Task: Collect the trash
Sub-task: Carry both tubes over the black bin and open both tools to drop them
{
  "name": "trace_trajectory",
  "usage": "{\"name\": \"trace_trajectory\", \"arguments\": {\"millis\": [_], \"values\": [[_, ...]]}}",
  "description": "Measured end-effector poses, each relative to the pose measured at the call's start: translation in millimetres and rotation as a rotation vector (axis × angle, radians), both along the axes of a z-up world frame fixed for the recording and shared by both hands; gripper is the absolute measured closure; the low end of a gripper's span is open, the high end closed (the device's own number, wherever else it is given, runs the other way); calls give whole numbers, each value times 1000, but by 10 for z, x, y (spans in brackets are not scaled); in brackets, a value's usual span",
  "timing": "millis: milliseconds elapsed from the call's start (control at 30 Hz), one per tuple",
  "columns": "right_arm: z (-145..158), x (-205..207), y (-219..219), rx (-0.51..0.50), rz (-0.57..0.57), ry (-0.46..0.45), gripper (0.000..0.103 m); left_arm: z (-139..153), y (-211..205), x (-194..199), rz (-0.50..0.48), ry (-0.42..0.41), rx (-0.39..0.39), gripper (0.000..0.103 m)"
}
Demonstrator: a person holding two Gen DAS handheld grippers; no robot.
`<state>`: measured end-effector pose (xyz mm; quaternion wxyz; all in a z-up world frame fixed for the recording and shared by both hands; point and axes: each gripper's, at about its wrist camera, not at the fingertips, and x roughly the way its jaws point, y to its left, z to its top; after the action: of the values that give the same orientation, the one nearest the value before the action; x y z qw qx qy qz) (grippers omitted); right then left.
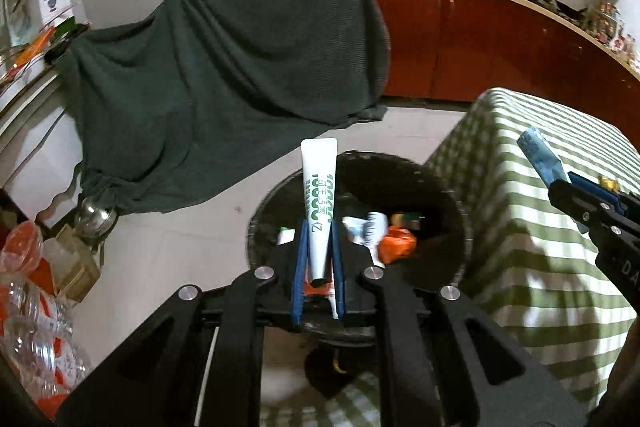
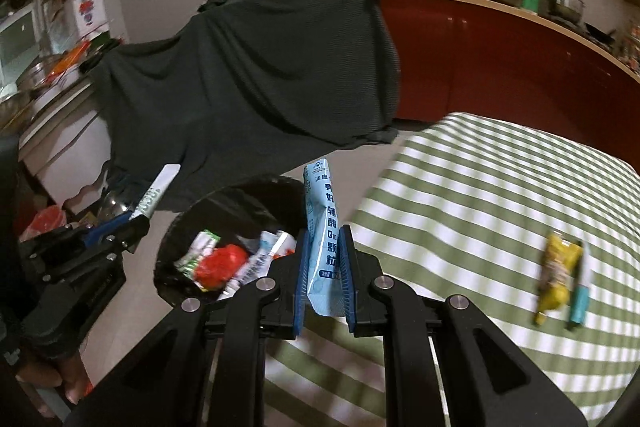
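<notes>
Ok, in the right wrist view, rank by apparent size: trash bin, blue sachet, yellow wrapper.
1. trash bin
2. blue sachet, though it sits close to the camera in the jaws, which inflates it
3. yellow wrapper

Tube (image 1: 319,203) was white with green print; packet (image 2: 322,227) pale blue. Bench cloth (image 2: 480,195) was green-and-white checked. Bin (image 1: 456,211) black, wrapper (image 2: 556,275) yellow, drape (image 1: 224,67) dark green.

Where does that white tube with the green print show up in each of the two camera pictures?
Left wrist view: the white tube stands at the centre, clamped between the left gripper's jaws, above the black bin.
Right wrist view: the same white tube appears at the left edge, sticking up and to the right out of the left gripper.
Shared landmark: the black bin holding trash, beside the green checked tablecloth.
</notes>
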<state>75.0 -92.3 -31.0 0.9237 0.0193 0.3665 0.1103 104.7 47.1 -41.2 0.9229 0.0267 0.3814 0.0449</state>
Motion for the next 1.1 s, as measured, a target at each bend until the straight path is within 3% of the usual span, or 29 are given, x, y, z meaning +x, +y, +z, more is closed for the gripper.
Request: {"name": "trace_trajectory", "arguments": {"millis": [600, 700, 800, 833, 900, 1100], "values": [[-197, 431, 593, -34, 60, 83, 87, -247, 239, 335, 8, 15, -27, 90], [-215, 487, 630, -35, 60, 93, 86, -270, 255, 372, -1, 14, -42, 85], [-230, 517, 637, -32, 54, 100, 71, -304, 247, 400, -4, 18, -38, 83], [-227, 517, 635, -33, 50, 98, 70, -309, 253, 402, -3, 18, -40, 77], [-217, 507, 630, -35, 49, 93, 70, -311, 269, 392, 5, 12, -45, 66], [-160, 456, 542, -31, 31, 75, 70, -285, 258, 390, 7, 8, -53, 65]]}}
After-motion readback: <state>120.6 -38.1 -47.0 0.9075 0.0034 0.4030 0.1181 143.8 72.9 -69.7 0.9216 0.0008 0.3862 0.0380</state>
